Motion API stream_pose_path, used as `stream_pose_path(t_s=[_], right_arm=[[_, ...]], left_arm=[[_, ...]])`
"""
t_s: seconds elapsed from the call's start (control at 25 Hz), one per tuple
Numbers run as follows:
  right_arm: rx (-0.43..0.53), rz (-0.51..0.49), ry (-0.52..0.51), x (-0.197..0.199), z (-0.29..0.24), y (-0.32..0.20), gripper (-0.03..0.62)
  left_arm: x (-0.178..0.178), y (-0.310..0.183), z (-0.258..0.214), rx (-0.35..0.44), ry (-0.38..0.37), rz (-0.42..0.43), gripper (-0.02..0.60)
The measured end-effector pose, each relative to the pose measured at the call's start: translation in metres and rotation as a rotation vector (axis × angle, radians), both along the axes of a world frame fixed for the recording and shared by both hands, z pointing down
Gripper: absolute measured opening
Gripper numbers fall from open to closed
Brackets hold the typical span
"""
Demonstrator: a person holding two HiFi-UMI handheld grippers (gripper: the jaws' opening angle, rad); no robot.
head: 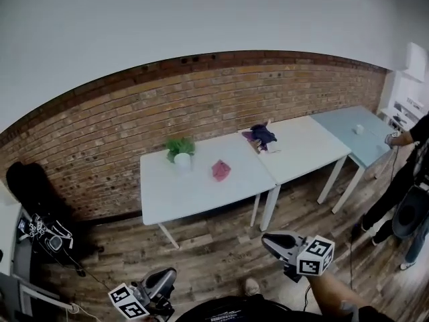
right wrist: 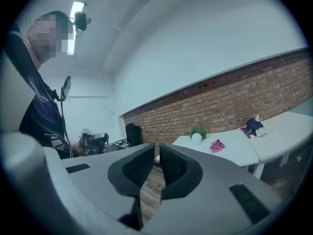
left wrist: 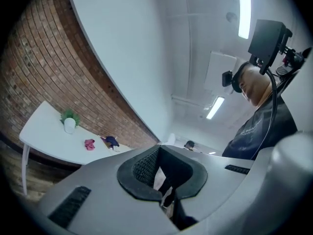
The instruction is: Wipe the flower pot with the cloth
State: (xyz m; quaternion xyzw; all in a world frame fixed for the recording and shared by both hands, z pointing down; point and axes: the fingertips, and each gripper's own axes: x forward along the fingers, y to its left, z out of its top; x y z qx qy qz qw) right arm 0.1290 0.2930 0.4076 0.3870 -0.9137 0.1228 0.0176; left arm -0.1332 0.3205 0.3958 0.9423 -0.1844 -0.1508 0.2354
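A white flower pot (head: 182, 159) with a green plant stands at the back of the left white table (head: 181, 196), near the brick wall. A pink cloth (head: 221, 170) lies crumpled just right of it. Both also show small and far off in the left gripper view, pot (left wrist: 70, 125) and cloth (left wrist: 89, 144), and in the right gripper view, pot (right wrist: 197, 138) and cloth (right wrist: 217, 145). My left gripper (head: 169, 274) and right gripper (head: 266, 237) hang over the wooden floor, well short of the table. Both are shut with nothing between the jaws.
Two more tables continue the row to the right; a dark blue cloth pile (head: 263, 135) lies on the middle one. A person (head: 402, 180) stands at the far right table. A black bag (head: 30, 186) and gear sit by the wall at left.
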Motion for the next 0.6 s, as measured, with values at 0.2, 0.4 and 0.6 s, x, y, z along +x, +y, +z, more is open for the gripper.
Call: stream_pose_path(t_s=[0.2, 0.4, 0.6], right_arm=[[-0.008, -0.065, -0.019, 0.018, 0.004, -0.089, 0.002], [0.011, -0.178, -0.016, 0.043, -0.004, -0.180, 0.002], [0.024, -0.254, -0.016, 0.072, -0.005, -0.254, 0.003]], left_arm=[[0.018, -0.071, -0.006, 0.007, -0.021, -0.072, 0.002], [0.049, -0.135, -0.019, 0.037, -0.020, -0.176, 0.002], [0.084, -0.189, -0.025, 0.036, -0.023, -0.252, 0.002]])
